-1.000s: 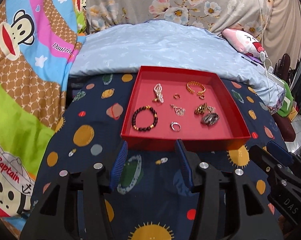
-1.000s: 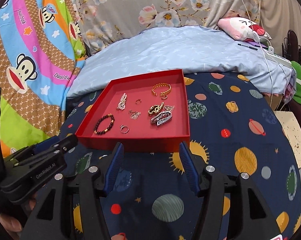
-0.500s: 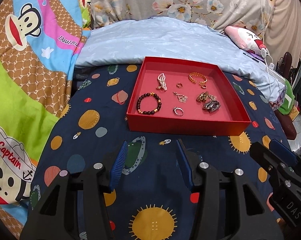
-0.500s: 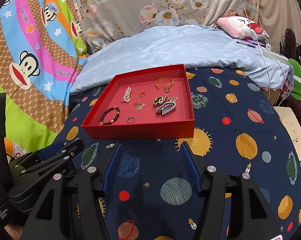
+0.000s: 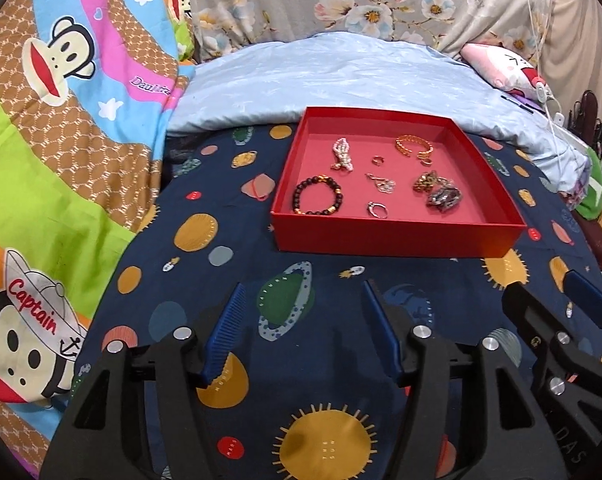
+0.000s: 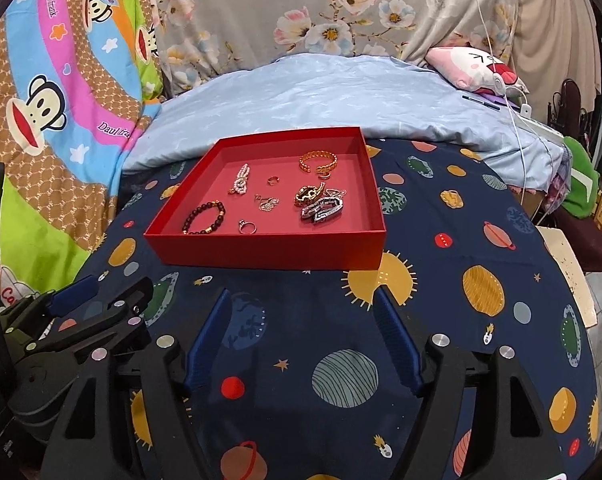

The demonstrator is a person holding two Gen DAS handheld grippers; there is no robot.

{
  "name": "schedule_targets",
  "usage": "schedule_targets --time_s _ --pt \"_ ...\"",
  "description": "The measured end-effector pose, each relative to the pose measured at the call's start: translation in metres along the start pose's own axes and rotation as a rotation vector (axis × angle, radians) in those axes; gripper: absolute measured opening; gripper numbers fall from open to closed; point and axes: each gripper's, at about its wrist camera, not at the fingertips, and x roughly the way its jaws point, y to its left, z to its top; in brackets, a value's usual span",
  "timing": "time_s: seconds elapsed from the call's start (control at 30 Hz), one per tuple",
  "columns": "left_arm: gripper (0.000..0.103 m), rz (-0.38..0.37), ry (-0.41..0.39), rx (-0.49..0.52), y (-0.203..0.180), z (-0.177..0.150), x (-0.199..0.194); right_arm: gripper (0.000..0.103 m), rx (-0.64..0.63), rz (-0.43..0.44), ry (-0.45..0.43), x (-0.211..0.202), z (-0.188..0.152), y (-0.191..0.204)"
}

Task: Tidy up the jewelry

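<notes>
A red tray (image 5: 397, 236) (image 6: 269, 252) lies on the planet-print bedspread ahead of both grippers. Inside it lie a dark bead bracelet (image 5: 318, 195) (image 6: 204, 217), a pearl piece (image 5: 342, 154) (image 6: 240, 179), a gold chain bracelet (image 5: 413, 148) (image 6: 318, 162), small rings (image 5: 377, 210) (image 6: 247, 226), and a silver link bracelet (image 5: 443, 197) (image 6: 322, 209). My left gripper (image 5: 303, 292) hovers short of the tray's near wall, jaws opening, nothing between them. My right gripper (image 6: 301, 298) hovers likewise, jaws opening and empty. Each gripper shows at the edge of the other's view.
A pale blue quilt (image 5: 341, 80) is bunched behind the tray. A cartoon monkey blanket (image 5: 61, 120) covers the left side. A floral pillow (image 6: 321, 12), a pink plush (image 6: 473, 66) and a white cable (image 6: 509, 92) lie at the back right.
Both grippers have drawn back from the tray, which now sits farther off in each view. Both pairs of jaws stand wider than before.
</notes>
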Motion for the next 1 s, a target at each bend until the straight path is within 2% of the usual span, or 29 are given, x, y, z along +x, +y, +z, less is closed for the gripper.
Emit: schedule_targets --time_s 0.3,0.4,1.0 --pt "0.079 0.053 0.016 -0.034 0.005 0.002 0.012 0.086 0.041 -0.029 -0.009 0.010 0.000 -0.007" --pt "0.084 0.067 0.020 -0.022 0.002 0.003 0.016 0.086 0.040 -0.050 -0.013 0.013 0.000 -0.009" --pt "0.087 0.101 0.026 -0.036 0.001 0.006 0.021 0.086 0.059 -0.062 -0.007 0.022 0.000 -0.013"
